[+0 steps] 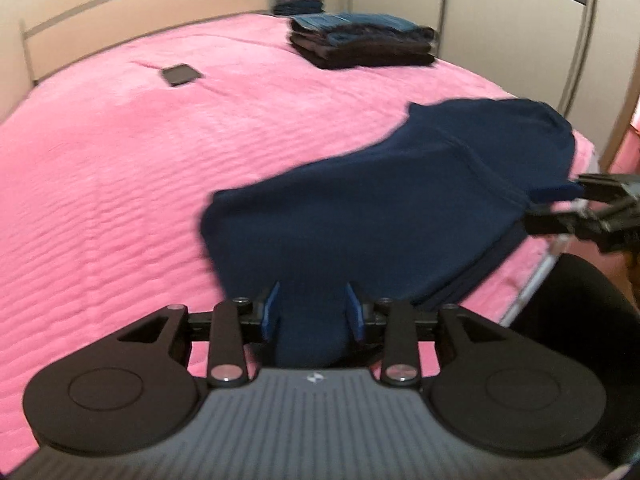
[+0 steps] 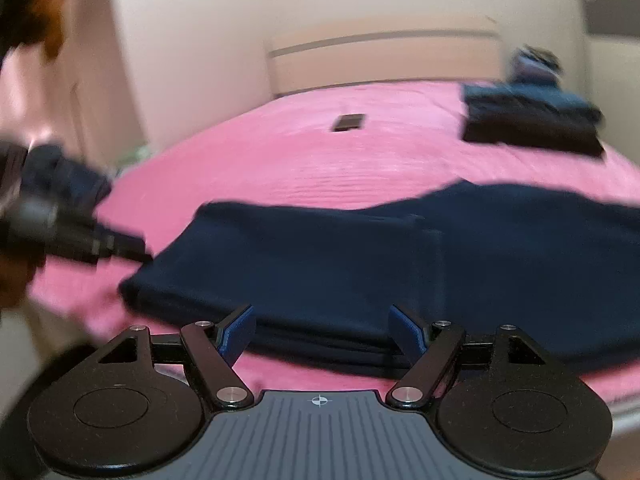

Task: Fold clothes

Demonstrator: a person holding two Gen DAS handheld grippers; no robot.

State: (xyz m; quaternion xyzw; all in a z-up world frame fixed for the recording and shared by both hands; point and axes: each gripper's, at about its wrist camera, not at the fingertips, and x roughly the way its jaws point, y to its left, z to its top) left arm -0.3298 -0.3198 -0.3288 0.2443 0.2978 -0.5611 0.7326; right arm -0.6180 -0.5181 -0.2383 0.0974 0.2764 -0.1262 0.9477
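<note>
Left gripper (image 1: 312, 312): fingers partly apart, navy garment (image 1: 384, 208) between them; grip uncertain. Right gripper (image 2: 320, 332): fingers wide, empty, garment's near edge just ahead on pink bed (image 1: 120, 184). Advice: pinch both edge layers together, lift evenly.

Navy garment (image 1: 360, 208) on a ribbed pink bedspread (image 1: 120, 184) — the far folded stack (image 1: 360, 44) looks black and blue, blurred.
</note>
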